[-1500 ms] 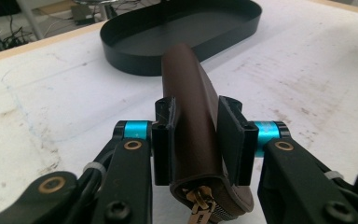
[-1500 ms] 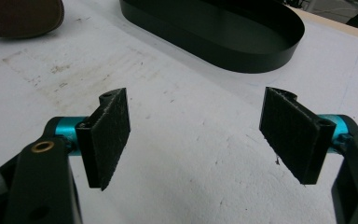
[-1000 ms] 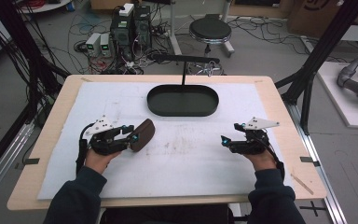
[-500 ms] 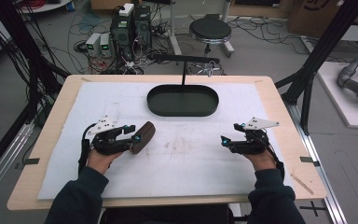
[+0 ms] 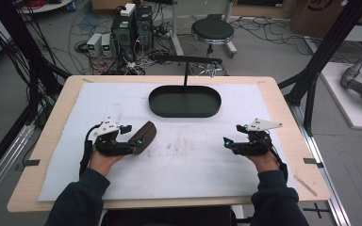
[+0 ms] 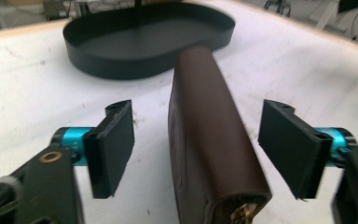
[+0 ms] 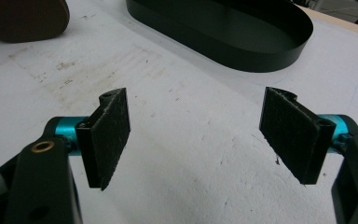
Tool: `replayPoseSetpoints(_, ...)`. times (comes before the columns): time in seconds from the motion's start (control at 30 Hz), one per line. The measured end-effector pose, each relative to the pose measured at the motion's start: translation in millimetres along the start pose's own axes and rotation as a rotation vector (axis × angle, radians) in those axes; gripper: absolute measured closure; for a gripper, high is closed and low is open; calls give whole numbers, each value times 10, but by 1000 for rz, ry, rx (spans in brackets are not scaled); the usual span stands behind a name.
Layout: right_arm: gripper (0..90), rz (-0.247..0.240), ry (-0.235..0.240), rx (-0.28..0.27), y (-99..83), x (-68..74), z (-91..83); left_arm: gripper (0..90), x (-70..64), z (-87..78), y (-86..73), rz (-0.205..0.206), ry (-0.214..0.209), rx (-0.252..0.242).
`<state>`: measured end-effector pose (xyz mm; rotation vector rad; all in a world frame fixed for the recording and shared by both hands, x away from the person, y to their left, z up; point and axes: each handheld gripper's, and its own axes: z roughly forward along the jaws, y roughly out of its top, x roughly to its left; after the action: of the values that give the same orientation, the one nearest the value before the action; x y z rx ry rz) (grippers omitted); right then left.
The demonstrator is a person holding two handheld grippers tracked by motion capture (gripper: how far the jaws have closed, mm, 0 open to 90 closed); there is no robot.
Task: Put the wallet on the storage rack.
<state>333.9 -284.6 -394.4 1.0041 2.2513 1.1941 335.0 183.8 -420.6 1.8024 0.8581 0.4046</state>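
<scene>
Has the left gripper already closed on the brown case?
No, in the left gripper view the left gripper stands open, with gaps either side of the brown case.

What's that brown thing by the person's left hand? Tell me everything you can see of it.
The brown case looks like a smooth, dark brown leather-like pouch with rounded ends, long and slim. A bit of gold-coloured metal, perhaps a zip, shows at its near end. It stands on its narrow edge on the white mat, pointing toward the black oval tray without touching it. It sits between the open fingers of the left gripper, with a gap on each side.
</scene>
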Motion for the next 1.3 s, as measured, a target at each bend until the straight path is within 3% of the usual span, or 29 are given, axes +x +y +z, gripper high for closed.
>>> replayPoseSetpoints(0.1,248,0,3,0,-2,-2,2,244,-7,56,-36,-5,9,48)
replayPoseSetpoints(0.17,248,5,2,0,-5,-4,-1,387,-11,65,-41,2,11,72)
replayPoseSetpoints(0.2,248,5,2,0,-5,-4,-1,387,-10,64,-41,5,5,77)
replayPoseSetpoints(0.23,248,5,0,-1,-6,-6,-3,522,-11,59,-40,3,1,84)
replayPoseSetpoints(0.27,248,7,-2,-4,-3,-5,-2,592,-10,56,-39,2,7,86)
replayPoseSetpoints(0.37,248,7,-1,-6,-4,-8,-3,638,14,51,-33,-11,4,86)
replayPoseSetpoints(0.6,248,19,0,-26,-5,-44,-41,654,104,54,88,-15,-6,61)
replayPoseSetpoints(0.7,249,25,-1,-30,-4,-49,-41,654,190,115,233,-26,-10,8)
replayPoseSetpoints(0.87,249,20,1,-33,-3,-51,-40,653,259,224,446,-1,-26,-7)
replayPoseSetpoints(1.0,249,33,-2,-40,-8,-82,-47,654,358,452,737,19,-43,-26)
replayPoseSetpoints(1.03,249,32,-1,-40,-9,-88,-51,654,358,452,737,19,-43,-26)
replayPoseSetpoints(1.07,249,36,-3,-43,-9,-91,-53,654,404,566,818,16,-48,-20)
replayPoseSetpoints(1.13,249,34,-2,-44,-11,-97,-57,654,415,610,845,18,-52,-17)
replayPoseSetpoints(1.3,249,40,-6,-42,-21,-115,-66,654,477,908,1026,29,-73,-1)
